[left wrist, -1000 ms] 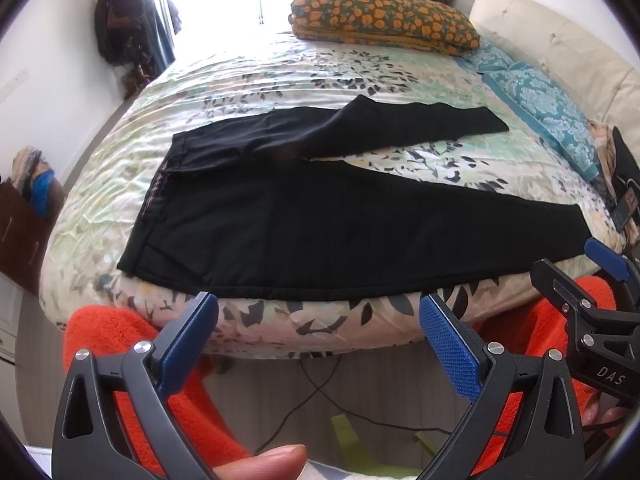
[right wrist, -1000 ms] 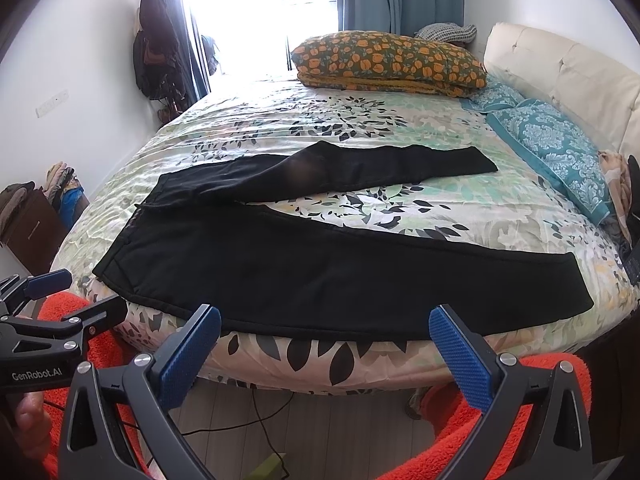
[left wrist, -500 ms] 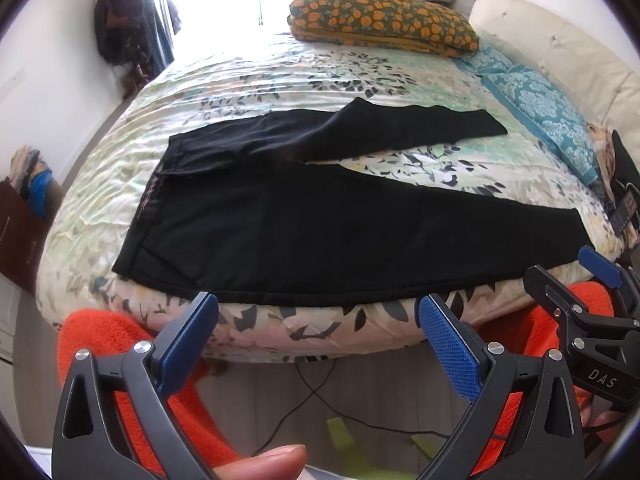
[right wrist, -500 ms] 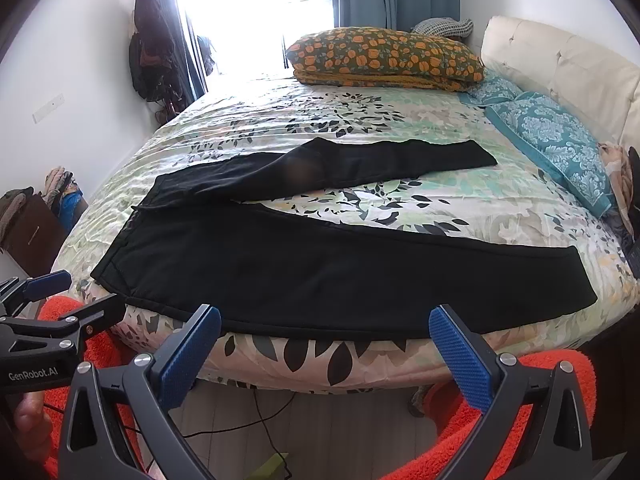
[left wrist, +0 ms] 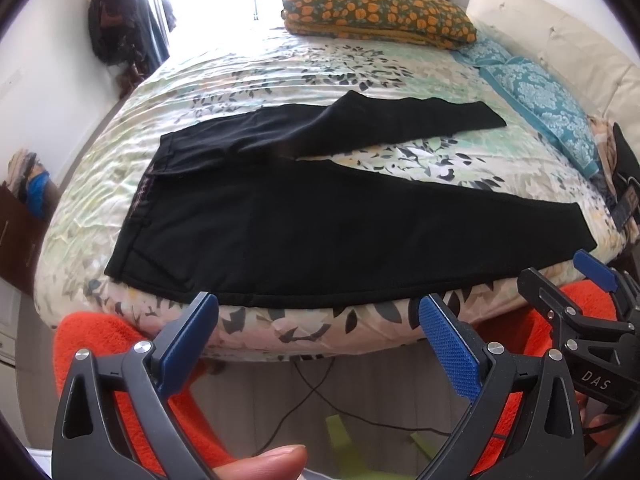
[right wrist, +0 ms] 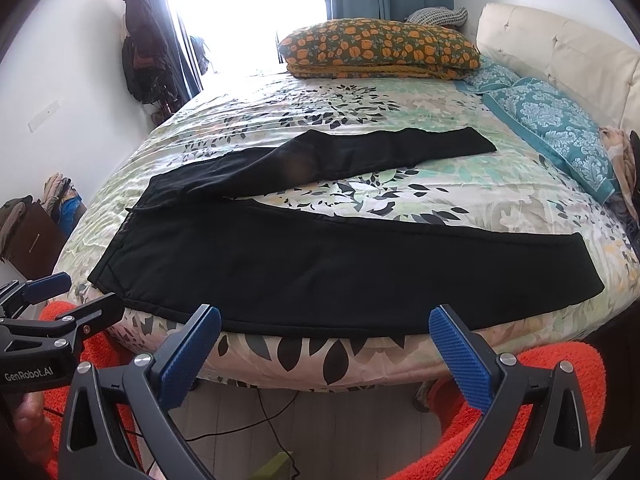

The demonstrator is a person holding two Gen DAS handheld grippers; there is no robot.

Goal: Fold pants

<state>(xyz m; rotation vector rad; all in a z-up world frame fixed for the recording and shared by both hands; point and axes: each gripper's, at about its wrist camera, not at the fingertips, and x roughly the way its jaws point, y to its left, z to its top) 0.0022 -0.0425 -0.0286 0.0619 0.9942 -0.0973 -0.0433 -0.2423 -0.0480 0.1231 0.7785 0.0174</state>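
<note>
1. Black pants (left wrist: pixel 328 216) lie spread flat on the floral bedspread (left wrist: pixel 280 64), waistband to the left and both legs running off to the right.
2. The near leg lies along the front edge of the bed; the far leg angles away from it, leaving a wedge of bedspread between them.
3. Left gripper (left wrist: pixel 320 332) hovers in front of the bed edge, just short of the pants' near hem, its blue-padded fingers (left wrist: pixel 448 348) spread wide with nothing between them.
4. Right gripper (right wrist: pixel 326 344) hangs off the bed edge too, jaws wide apart and empty, clear of the cloth.
5. Each gripper shows at the edge of the other's view, side by side.
6. Fuzzy orange sleeves (right wrist: pixel 556 364) sit below both tools.
7. An orange-flowered pillow (right wrist: pixel 380 50) rests at the far end, teal pillows (right wrist: pixel 548 120) along the cream headboard (right wrist: pixel 560 48) to the right.
8. A cable (left wrist: pixel 320 396) trails on the floor under the bed.
</note>
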